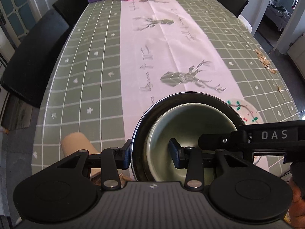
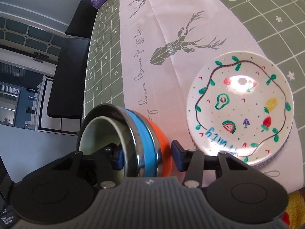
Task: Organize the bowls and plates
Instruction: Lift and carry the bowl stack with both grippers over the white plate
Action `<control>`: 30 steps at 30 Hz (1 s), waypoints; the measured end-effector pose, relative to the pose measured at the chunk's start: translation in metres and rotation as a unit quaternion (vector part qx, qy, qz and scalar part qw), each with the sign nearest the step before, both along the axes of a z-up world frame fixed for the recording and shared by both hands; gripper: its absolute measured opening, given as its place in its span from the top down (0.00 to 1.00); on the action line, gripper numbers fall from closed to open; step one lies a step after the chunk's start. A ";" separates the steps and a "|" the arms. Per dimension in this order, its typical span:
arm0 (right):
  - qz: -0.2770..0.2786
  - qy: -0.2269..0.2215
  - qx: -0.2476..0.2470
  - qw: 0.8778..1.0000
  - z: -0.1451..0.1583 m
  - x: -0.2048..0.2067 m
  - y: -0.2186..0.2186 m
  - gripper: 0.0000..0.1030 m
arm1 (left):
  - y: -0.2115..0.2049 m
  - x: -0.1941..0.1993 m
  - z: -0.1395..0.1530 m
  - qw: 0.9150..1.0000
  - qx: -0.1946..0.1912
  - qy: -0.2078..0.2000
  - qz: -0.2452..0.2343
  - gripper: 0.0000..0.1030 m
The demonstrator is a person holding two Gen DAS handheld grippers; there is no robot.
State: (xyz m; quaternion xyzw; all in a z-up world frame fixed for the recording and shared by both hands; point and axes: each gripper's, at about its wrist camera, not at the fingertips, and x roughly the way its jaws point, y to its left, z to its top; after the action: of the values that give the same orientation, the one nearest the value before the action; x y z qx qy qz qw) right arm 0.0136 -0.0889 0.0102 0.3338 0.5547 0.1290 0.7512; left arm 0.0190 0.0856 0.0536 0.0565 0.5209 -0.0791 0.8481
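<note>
Green checked cloth covers the long counter (image 1: 91,80), with a white deer cloth (image 1: 171,38) running down the middle. That is the biggest thing here.

Next comes the painted plate (image 2: 240,105). It lies flat on the white cloth, just ahead of the right hand-held gripper (image 2: 145,156) and off to its right.

Then come the stacked bowls (image 2: 144,133): a pale green one sits inside a shiny metal one, with a blue one and an orange one around those. The stack is tipped on its side, right between the fingers of the right hand-held gripper. One finger is inside the green bowl and one presses the orange outside, so it looks clamped on the stack.

The left hand-held gripper (image 1: 150,152) has one finger outside the metal rim and one inside the green bowl. I cannot tell if it is squeezing.

I think the job now is to set the stack down neatly, maybe on the plate. To do it well, turn the stack until its mouth faces up. Go slowly, because tipped bowls could slide out. Keep squeezing until the bottom sits flat, then let go.
</note>
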 end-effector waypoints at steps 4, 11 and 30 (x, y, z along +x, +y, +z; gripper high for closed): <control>-0.002 0.000 0.000 1.000 0.018 0.000 -0.021 0.54 | -0.029 0.001 0.018 1.000 0.012 -0.023 -0.017 0.56; -0.040 0.007 -0.022 0.999 0.028 -0.002 -0.084 0.56 | -0.090 0.007 0.011 0.998 -0.003 -0.025 -0.061 0.56; -0.069 -0.003 -0.037 0.997 -0.008 -0.007 -0.122 0.57 | -0.117 0.004 -0.028 0.994 0.003 -0.059 -0.091 0.45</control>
State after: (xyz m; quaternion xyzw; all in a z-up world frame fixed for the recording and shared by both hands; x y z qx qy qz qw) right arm 0.0066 -0.2106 0.0023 0.3427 0.5328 0.0567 0.7717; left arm 0.0231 -0.0311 0.0259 0.1107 0.4629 -0.1505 0.8665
